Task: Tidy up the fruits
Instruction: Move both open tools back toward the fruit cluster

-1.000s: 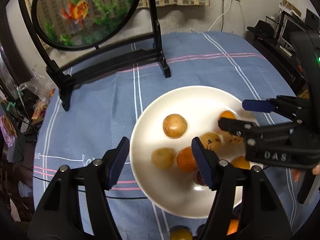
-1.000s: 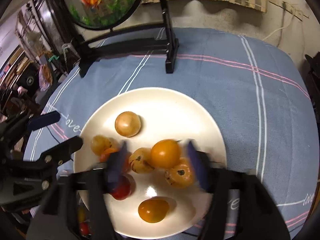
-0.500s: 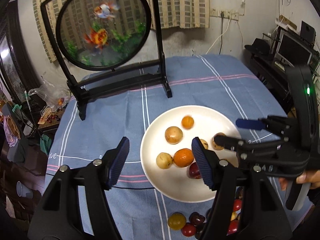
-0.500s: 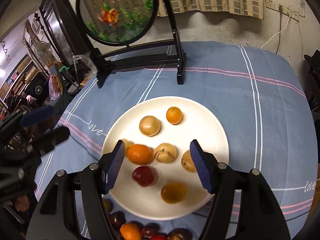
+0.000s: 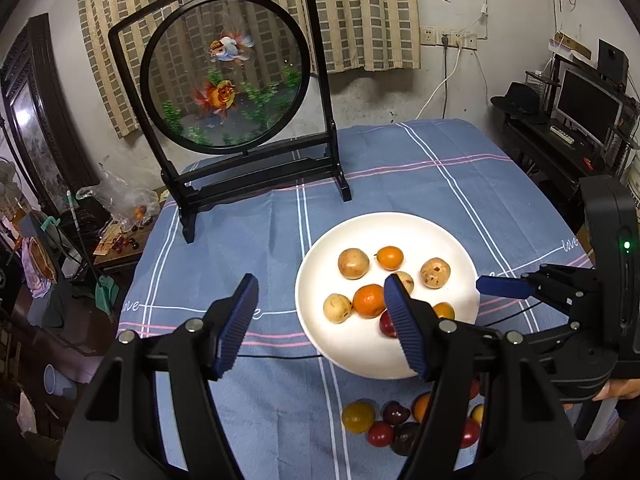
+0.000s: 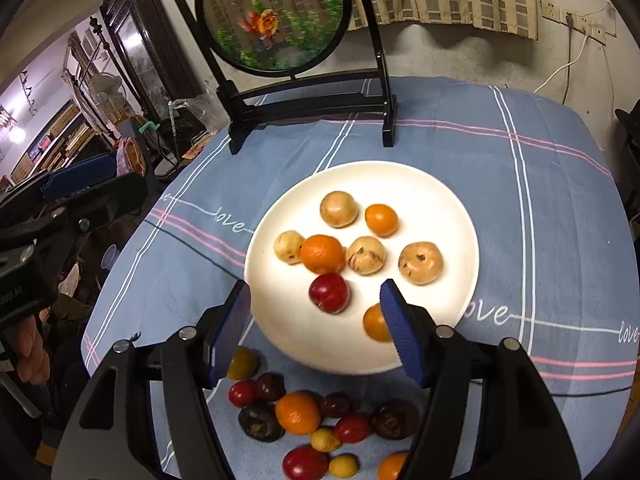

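A white plate [image 6: 448,204] [image 5: 400,226] on the blue cloth holds several fruits: tan round ones, oranges [image 6: 322,253] and a red one [image 6: 329,292]. A loose pile of fruits [image 6: 298,414] [image 5: 358,416] lies on the cloth at the near edge, in front of the plate. My left gripper [image 5: 320,320] is open and empty, held above the plate's left rim. My right gripper [image 6: 314,328] is open and empty, held above the plate's near rim. It also shows in the left wrist view [image 5: 528,300] at the right.
A black stand with a round goldfish panel [image 5: 226,80] [image 6: 276,12] stands at the back of the table. A thin black cable [image 5: 276,356] runs across the cloth. Furniture and clutter sit to the left, a desk with a monitor [image 5: 588,100] to the right.
Both grippers have pulled back and up from the plate, so the loose fruit pile in front of it has come into view. Both stay open and empty.
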The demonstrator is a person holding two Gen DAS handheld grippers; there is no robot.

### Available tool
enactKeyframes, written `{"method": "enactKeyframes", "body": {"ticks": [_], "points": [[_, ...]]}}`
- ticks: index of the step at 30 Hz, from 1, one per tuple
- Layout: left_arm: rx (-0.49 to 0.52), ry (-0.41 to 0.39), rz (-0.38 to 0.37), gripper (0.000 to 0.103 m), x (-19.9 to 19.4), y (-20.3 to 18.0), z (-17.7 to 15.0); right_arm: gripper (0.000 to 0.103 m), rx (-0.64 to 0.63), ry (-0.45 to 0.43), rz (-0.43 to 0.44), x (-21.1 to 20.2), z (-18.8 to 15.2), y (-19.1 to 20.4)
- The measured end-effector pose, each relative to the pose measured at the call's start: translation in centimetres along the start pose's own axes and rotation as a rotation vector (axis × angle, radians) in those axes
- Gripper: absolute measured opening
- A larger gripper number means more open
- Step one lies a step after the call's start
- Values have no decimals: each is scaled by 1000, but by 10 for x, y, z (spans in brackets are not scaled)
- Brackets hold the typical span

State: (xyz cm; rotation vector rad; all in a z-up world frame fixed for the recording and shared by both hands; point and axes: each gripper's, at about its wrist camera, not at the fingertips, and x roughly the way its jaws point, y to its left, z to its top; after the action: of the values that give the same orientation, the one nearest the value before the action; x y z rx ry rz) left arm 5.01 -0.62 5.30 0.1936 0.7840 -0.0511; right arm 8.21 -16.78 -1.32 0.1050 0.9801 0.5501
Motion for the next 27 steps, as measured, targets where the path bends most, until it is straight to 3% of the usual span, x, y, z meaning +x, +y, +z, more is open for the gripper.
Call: {"method": "enactKeyframes", "body": {"ticks": [9, 16, 21, 27], "points": [[-45, 42, -15, 73, -2, 15, -17, 67, -36, -17, -13, -18, -21, 10], [-137, 225, -69, 74, 37, 51, -95, 67, -38, -4, -135, -46, -80, -15], [-161, 331, -167, 74, 48, 46, -150, 67, -23, 63, -203, -45, -144, -28], [-139, 387, -302, 74, 47, 15, -172, 67, -131, 143, -288, -19, -172, -28]]}}
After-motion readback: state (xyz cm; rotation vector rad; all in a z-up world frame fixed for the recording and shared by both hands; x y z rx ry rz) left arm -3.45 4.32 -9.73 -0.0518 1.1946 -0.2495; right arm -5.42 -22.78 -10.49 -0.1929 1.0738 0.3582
